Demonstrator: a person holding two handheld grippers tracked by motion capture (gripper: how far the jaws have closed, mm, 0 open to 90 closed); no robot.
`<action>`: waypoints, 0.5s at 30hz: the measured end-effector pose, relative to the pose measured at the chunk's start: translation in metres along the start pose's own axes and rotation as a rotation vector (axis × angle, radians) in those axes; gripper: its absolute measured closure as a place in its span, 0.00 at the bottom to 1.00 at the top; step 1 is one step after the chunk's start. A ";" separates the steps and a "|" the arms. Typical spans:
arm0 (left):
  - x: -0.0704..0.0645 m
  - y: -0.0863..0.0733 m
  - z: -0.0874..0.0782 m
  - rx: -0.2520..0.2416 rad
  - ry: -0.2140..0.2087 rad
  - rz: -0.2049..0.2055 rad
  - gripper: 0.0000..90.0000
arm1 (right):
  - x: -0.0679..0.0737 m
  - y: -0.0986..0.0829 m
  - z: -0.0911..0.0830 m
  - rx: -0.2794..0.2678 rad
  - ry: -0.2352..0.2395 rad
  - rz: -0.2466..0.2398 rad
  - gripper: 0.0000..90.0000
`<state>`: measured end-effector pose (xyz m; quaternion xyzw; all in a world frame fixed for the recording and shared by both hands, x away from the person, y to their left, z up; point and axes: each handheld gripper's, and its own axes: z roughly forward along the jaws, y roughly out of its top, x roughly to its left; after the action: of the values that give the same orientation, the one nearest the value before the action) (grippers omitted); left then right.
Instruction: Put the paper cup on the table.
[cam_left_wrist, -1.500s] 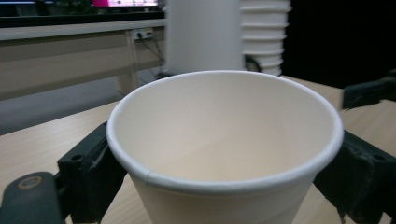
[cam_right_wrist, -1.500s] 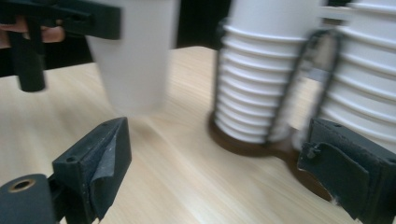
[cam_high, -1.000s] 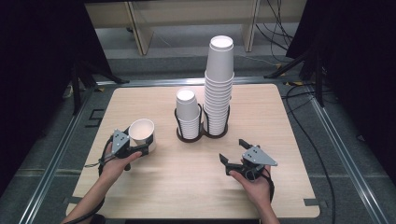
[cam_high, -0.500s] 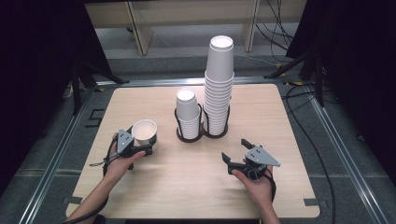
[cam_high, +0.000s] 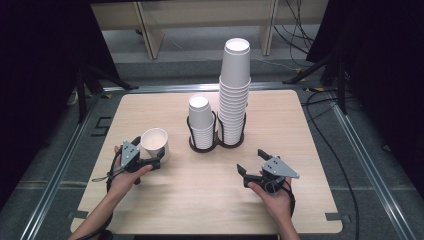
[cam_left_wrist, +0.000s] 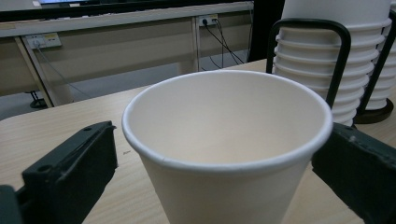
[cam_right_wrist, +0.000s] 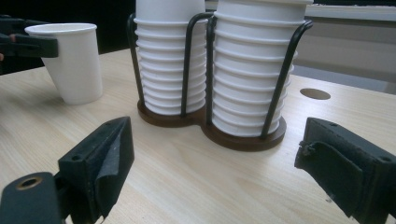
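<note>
Single paper cup (cam_high: 155, 142) stands upright on the desk (cam_high: 200, 200), mouth up, left of the wire cup rack (cam_high: 216, 142) and apart from it. Left claw (cam_high: 152, 161) sits around the cup. In the left gripper view the cup (cam_left_wrist: 229, 144) is between the jaws; right jaw looks to be at the wall, small gap on the left side, so I cannot tell whether it is actually clamped.

Right claw (cam_high: 252, 167) is wide open, holding nothing, low over bare desk in front of the rack and to its right.

Rack has two bays on a dark base: short stack of cups (cam_high: 201, 120) in the left bay, tall stack (cam_high: 234, 87) in the right. Nothing between the cup and the rack.

No print or logo readable on any cup. Left gripper view shows a small labelled wall plate (cam_left_wrist: 44, 40) behind; text too small to read.

Right gripper view gives the rack (cam_right_wrist: 210, 123) side-on, the cup (cam_right_wrist: 74, 63) left of it with a jaw near its rim, and a round hole (cam_right_wrist: 315, 94) in the desk right of the rack.
</note>
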<state>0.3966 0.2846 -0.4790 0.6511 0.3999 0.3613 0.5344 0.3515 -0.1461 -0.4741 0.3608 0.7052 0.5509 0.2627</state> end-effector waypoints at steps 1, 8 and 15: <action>0.000 0.000 -0.003 -0.003 0.000 0.003 0.00 | 0.000 0.000 0.000 -0.004 0.000 0.003 0.12; 0.005 0.001 -0.028 -0.017 0.011 -0.016 0.00 | -0.002 -0.001 -0.002 -0.022 -0.003 0.011 0.12; 0.000 -0.009 -0.051 -0.024 -0.022 -0.016 0.00 | -0.003 -0.001 -0.002 -0.026 -0.015 0.014 0.12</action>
<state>0.3497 0.3067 -0.4789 0.6457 0.3946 0.3545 0.5492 0.3515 -0.1493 -0.4747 0.3663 0.6937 0.5590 0.2686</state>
